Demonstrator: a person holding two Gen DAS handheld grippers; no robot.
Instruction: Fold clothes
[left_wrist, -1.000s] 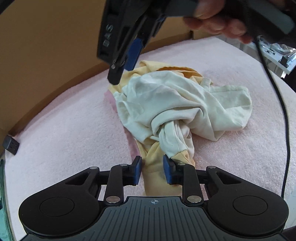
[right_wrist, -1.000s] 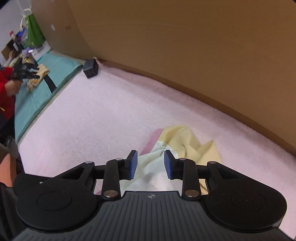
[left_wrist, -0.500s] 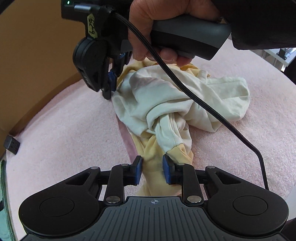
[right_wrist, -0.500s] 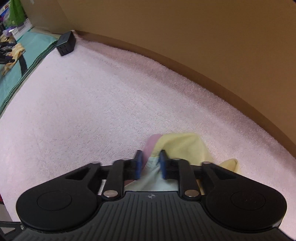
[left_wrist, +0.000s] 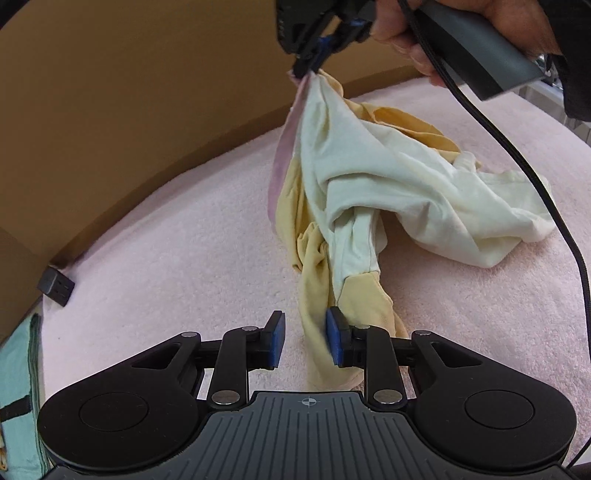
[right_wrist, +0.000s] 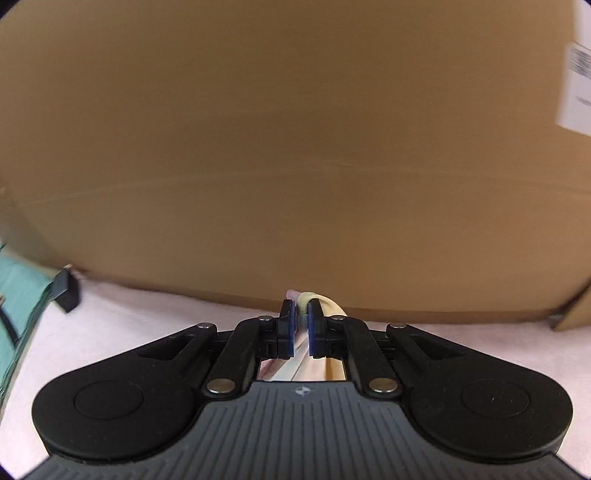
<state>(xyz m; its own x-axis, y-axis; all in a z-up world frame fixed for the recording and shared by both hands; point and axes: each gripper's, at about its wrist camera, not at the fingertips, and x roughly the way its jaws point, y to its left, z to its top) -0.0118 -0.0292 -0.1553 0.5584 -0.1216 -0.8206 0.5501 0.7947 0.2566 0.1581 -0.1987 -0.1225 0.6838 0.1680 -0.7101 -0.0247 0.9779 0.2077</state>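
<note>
Clothes (left_wrist: 388, 192) lay crumpled and unfolded on the pink bench (left_wrist: 166, 258), one corner lifted by the right gripper (left_wrist: 314, 68) pinching it, a yellow strand between the left gripper's (left_wrist: 303, 341) spread pads; folding barely begun.

I list colours as I see them. Garment (left_wrist: 388, 184): cream-white body, pale yellow sleeve and collar parts, one pink edge. Towel surface (left_wrist: 166, 258): plain light pink. Wall behind (left_wrist: 129, 92): flat tan-brown. Gripper bodies: black with blue pads (left_wrist: 334, 341). Small block (left_wrist: 55, 286): dark grey. Side cloth (left_wrist: 18, 354): mint green.
</note>
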